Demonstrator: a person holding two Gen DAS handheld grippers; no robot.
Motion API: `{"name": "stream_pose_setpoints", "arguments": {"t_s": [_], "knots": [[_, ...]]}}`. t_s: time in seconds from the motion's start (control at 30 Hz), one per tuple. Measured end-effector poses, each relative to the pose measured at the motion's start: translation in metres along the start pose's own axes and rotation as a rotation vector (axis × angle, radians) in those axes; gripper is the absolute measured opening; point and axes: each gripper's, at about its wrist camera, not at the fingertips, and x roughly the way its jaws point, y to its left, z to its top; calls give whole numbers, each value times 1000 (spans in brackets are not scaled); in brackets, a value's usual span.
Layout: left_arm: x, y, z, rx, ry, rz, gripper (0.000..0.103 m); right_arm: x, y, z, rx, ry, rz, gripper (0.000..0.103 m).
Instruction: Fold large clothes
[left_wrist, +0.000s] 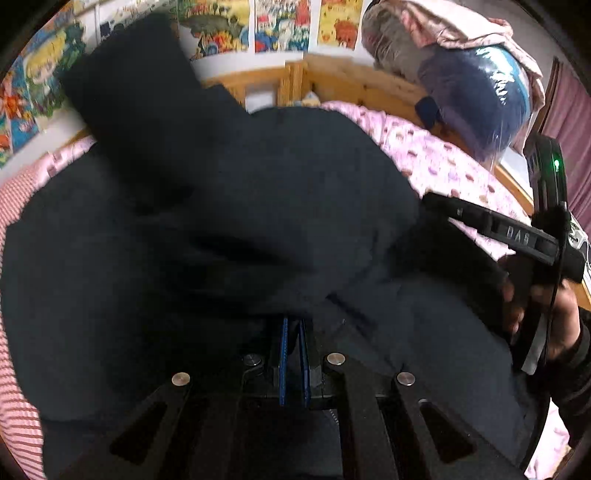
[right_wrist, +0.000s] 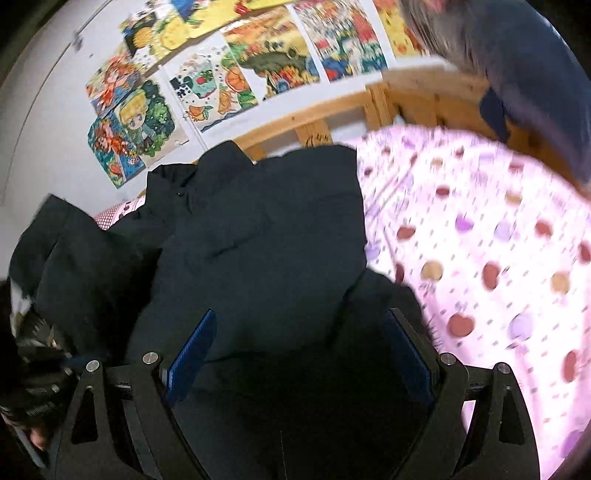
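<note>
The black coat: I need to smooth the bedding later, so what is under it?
Under the black coat lies a pink spotted sheet, showing at its right edge, and a striped pink cloth at its left. Whatever lies beneath its middle is covered.

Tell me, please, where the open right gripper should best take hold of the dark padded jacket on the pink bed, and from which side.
Probably the dark padded jacket's near right corner beside the pink spotted sheet. That edge lies free and raised, so the right gripper, jaws wide apart, can come from the sheet side. The left gripper already pinches cloth.
</note>
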Motion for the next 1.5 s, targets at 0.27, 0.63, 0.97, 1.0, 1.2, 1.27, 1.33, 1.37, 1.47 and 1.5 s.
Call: {"name": "stream_pose_setpoints", "arguments": {"t_s": [0.27,0.63,0.97,1.0,1.2,1.27,1.33,1.37,1.47,1.5], "knots": [[-24,20,-20,-89,-42,-123,34,14,-7,-8,161,-32,283,88],[-35,56,-48,-303,-132,-138,66,43,-24,-36,398,-17,445,88],[-14,64,-51,-354,-145,-149,68,50,-33,-59,524,-7,685,88],[-15,64,-51,-354,-150,-152,69,49,-36,-65,557,-26,714,88],[-17,68,-59,-367,-185,-195,73,47,-41,-77,640,-54,741,88],[-18,69,-62,-368,-195,-200,74,48,-30,-75,574,-19,674,88],[-20,70,-65,-368,-212,-206,74,50,-15,-72,485,15,565,88],[-22,70,-66,-369,-221,-210,74,53,-7,-70,446,41,515,87],[-28,71,-69,-376,-258,-212,74,60,17,-64,338,94,382,79],[-31,72,-70,-379,-272,-207,74,61,23,-62,310,107,345,69]]}}
